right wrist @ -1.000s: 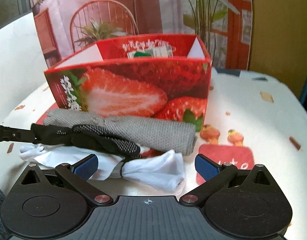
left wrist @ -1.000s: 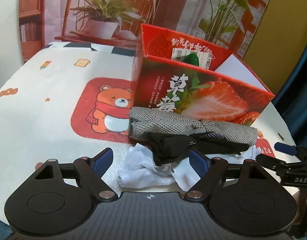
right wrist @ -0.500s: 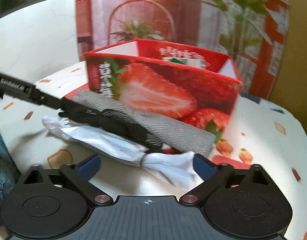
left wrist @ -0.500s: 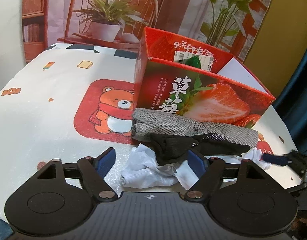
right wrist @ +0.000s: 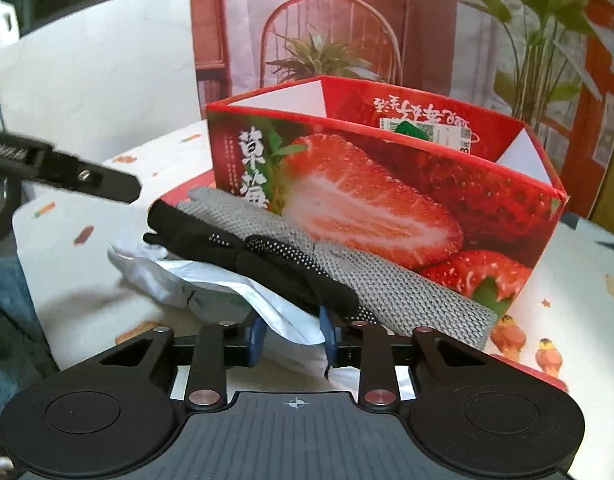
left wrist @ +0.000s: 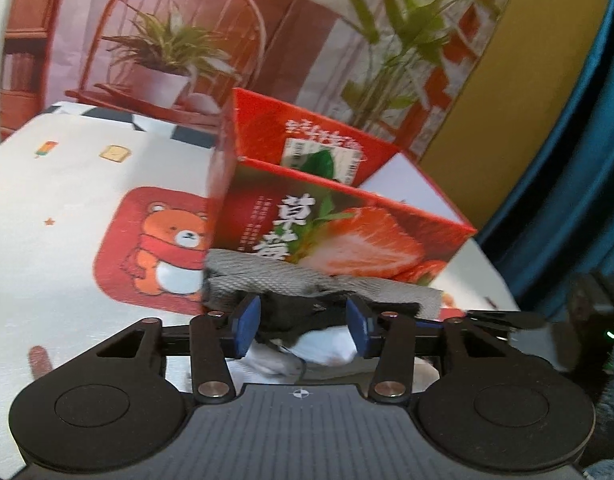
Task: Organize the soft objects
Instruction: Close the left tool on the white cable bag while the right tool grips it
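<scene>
A pile of soft cloths lies in front of a red strawberry box (left wrist: 347, 236) (right wrist: 387, 200): a grey knit cloth (left wrist: 267, 284) (right wrist: 407, 292), a black dotted sock (left wrist: 299, 312) (right wrist: 267, 256) on top, and a white cloth (left wrist: 327, 348) (right wrist: 227, 284) underneath. My left gripper (left wrist: 303, 330) has its jaws around the black sock and white cloth, partly closed. My right gripper (right wrist: 293, 334) is shut on the end of the white cloth, under the sock's tip.
The box is open at the top with a label inside. The tablecloth (left wrist: 67, 240) has a bear print (left wrist: 167, 252). The left gripper's finger (right wrist: 67, 172) reaches in at the left of the right wrist view. A printed backdrop stands behind.
Both grippers moved in on the pile from opposite ends. The right jaws went from wide open to shut on the white cloth. The left jaws narrowed around the sock and white cloth.
</scene>
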Tool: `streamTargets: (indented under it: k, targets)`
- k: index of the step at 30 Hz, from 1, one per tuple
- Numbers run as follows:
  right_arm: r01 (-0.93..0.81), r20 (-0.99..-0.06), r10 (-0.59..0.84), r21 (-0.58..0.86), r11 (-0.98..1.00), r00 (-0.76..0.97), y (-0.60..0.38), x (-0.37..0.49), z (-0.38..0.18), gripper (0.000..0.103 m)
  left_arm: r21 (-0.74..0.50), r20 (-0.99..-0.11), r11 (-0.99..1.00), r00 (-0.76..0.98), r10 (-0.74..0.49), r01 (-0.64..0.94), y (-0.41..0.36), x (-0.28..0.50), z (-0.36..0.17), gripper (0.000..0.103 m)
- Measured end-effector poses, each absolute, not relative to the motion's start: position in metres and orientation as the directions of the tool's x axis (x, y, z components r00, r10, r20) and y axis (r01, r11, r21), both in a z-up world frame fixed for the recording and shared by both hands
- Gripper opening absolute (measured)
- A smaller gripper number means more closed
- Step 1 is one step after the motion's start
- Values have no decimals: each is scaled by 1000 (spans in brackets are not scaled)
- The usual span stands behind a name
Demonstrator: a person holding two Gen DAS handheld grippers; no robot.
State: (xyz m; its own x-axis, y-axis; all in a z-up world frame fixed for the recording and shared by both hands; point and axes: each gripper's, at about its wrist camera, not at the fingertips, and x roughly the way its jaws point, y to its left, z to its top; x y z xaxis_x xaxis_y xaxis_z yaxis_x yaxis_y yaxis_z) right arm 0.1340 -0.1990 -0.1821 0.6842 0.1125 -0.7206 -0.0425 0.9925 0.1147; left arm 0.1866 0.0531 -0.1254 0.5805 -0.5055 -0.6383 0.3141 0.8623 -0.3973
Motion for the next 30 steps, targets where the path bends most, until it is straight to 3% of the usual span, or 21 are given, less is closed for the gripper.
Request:
streamTargets:
  k: [10, 26, 30]
  targets:
    - [16, -702, 131, 199, 980, 700, -211, 150, -182, 17, -378, -614, 824, 552, -565, 423, 36, 198, -137, 54]
    - [66, -687, 126, 246, 967, 716, -222, 163, -187, 17, -325, -646, 801, 501, -576, 502, 14, 232, -164, 54]
    - [69, -687, 134, 260, 963, 715, -224, 164, -192, 20, -325, -644, 808, 510, -570, 492, 14, 236, -167, 49]
